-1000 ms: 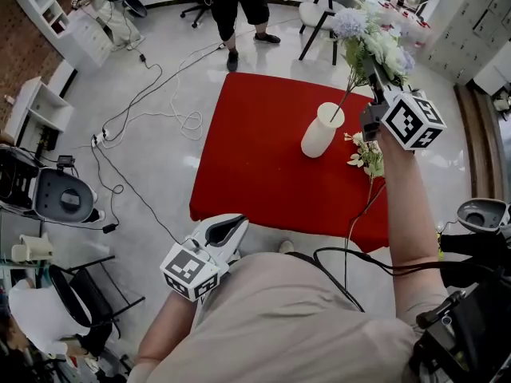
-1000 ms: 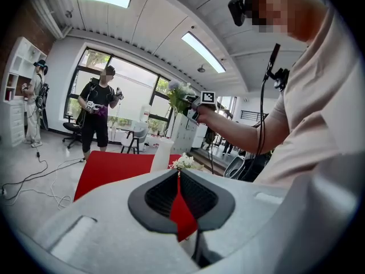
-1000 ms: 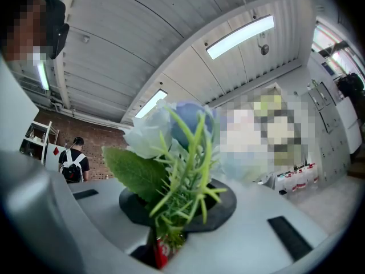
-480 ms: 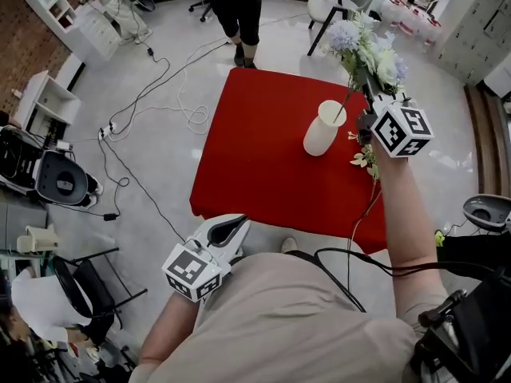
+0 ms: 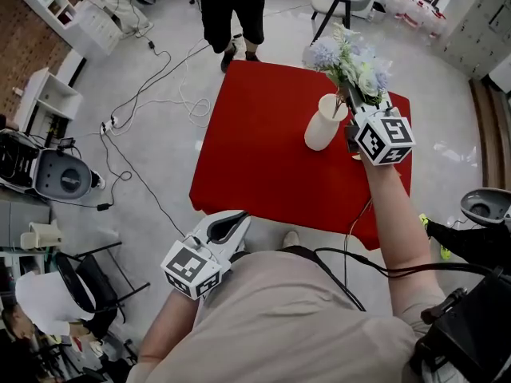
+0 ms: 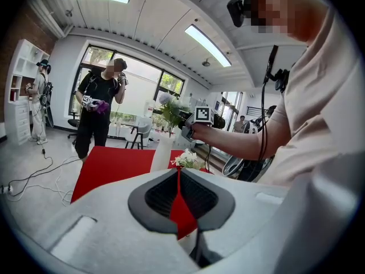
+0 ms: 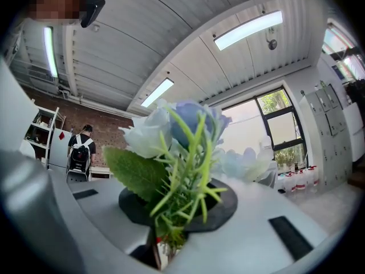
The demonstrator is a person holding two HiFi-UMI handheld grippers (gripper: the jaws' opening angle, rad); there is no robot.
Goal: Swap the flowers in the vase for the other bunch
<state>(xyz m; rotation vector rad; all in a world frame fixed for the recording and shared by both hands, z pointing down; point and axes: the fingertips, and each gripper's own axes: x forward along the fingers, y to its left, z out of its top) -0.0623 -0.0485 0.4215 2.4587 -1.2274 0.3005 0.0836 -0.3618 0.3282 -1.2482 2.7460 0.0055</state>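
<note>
Currently seating blue bunch in vase, fingers of right gripper clamped on its stems, left gripper closed empty; next, push down, release.

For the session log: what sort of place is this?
Likely a lab or studio workspace: cables trail over the floor, and white shelves and lockers stand round the edges.

The right arm reaches out straight ahead. The right gripper tilts slightly upward, its fingers clamped on the stems of the flower bunch. The left arm is bent close to the torso. The left gripper sits low at the waist, angled slightly downward, fingers pressed together and empty.
</note>
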